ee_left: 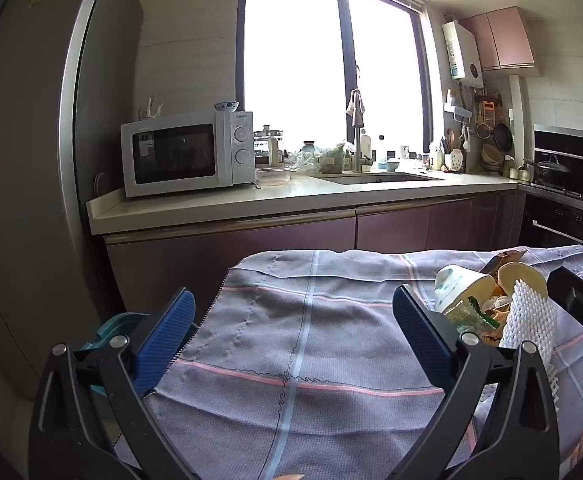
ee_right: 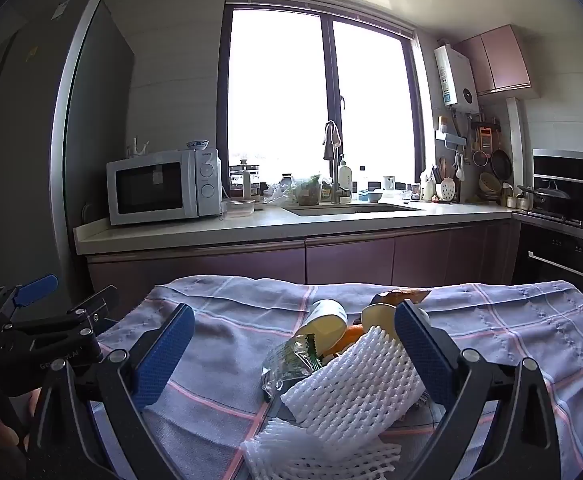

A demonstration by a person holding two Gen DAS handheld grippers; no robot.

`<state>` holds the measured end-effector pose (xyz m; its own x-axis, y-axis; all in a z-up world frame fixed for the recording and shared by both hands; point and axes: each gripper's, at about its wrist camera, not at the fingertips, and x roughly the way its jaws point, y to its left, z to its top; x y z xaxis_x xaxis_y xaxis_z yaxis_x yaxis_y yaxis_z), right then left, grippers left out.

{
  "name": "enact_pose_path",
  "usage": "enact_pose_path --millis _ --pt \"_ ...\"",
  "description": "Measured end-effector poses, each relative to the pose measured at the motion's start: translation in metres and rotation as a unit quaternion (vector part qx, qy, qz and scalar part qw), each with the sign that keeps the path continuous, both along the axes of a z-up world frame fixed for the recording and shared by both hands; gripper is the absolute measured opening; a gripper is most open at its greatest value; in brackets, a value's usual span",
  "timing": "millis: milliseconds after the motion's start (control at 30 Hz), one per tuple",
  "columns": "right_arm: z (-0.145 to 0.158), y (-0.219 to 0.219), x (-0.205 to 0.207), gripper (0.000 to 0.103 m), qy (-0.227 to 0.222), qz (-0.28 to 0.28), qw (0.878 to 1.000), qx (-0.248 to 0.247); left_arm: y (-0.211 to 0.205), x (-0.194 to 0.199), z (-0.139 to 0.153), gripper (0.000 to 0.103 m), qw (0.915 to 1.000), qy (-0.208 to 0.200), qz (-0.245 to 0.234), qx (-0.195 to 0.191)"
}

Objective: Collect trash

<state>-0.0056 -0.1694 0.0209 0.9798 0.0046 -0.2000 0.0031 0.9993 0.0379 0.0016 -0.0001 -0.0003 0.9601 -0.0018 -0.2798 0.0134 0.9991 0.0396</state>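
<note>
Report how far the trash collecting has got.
Done: nothing visibly collected. In hand: nothing; left tongs and right tongs are open and empty. Left: the whole pile on the cloth: foam nets, wrapper, cups.

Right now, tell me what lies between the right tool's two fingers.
In the right wrist view, the open right tool frames white foam fruit netting, a green snack wrapper and a tipped paper cup, all untouched.
</note>
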Motion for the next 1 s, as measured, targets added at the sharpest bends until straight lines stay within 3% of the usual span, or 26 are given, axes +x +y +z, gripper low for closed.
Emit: enact_pose_path --millis 500,1000 --pt "0.003 0.002 0.0 0.097 0.007 0.005 1.0 0.001 0.008 -0.015 0.005 0.097 0.9994 -0.028 -0.01 -0.018" --pt "0.004 0.001 -0.002 0.097 0.004 0.008 1.0 0.002 0.009 -0.016 0.006 0.097 0.9991 -0.03 -0.012 -0.027"
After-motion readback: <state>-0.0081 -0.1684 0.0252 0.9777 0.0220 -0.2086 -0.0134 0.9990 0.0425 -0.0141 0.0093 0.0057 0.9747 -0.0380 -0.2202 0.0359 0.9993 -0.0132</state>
